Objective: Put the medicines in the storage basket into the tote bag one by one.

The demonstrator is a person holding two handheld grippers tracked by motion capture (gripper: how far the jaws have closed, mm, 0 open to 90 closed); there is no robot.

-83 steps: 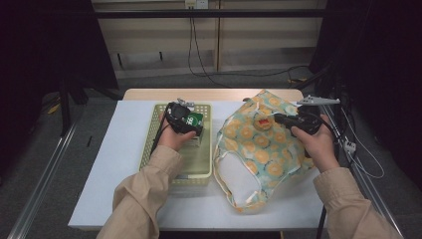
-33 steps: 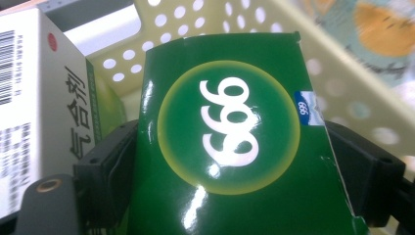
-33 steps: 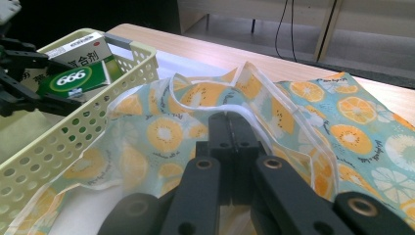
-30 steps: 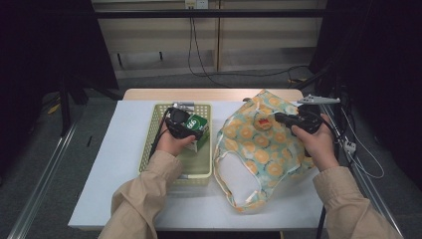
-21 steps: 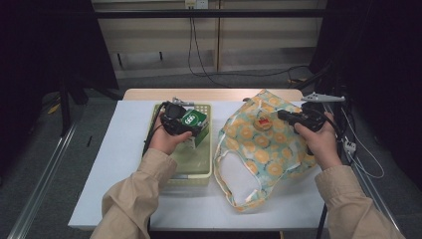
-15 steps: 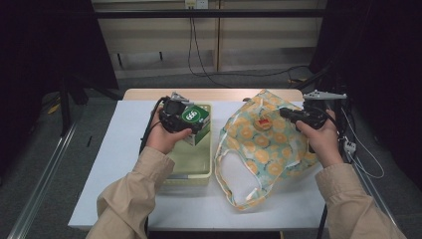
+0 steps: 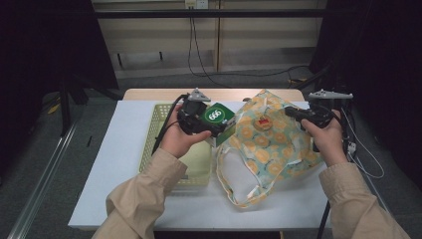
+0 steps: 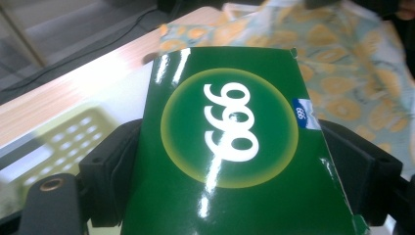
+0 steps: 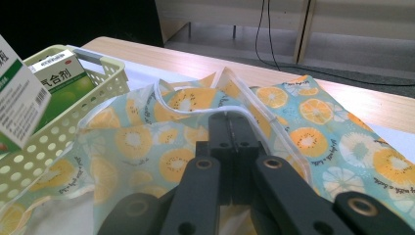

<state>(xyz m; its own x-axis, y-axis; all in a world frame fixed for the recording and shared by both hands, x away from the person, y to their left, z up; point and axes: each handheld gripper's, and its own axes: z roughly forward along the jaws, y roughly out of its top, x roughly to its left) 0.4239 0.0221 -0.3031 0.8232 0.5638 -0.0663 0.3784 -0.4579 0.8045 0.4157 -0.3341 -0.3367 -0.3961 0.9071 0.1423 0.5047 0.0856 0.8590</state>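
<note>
A glossy green box (image 7: 215, 115) with a round white-on-green logo hangs above the right rim of the pale yellow basket (image 7: 161, 130), close to the bag. My left gripper (image 7: 220, 128) is shut on it, a jaw on each side of the box (image 8: 230, 142). The fruit-print cloth bag (image 7: 271, 147) lies to the right of the basket. My right gripper (image 7: 292, 112) is shut on its white-trimmed rim and holds that rim raised. In the right gripper view the jaws (image 9: 230, 123) pinch the rim of the bag (image 9: 147, 142), with the held box (image 9: 18, 100) at the far left.
Another green and white box (image 9: 62, 73) lies inside the basket (image 9: 78, 115). The white table (image 7: 124, 124) ends in a wooden strip at the far edge. Cables trail off the right side, and the floor lies beyond.
My left gripper has lifted the green box out of the basket and carried it right, toward the bag. The right gripper has raised the bag's rim a little.
</note>
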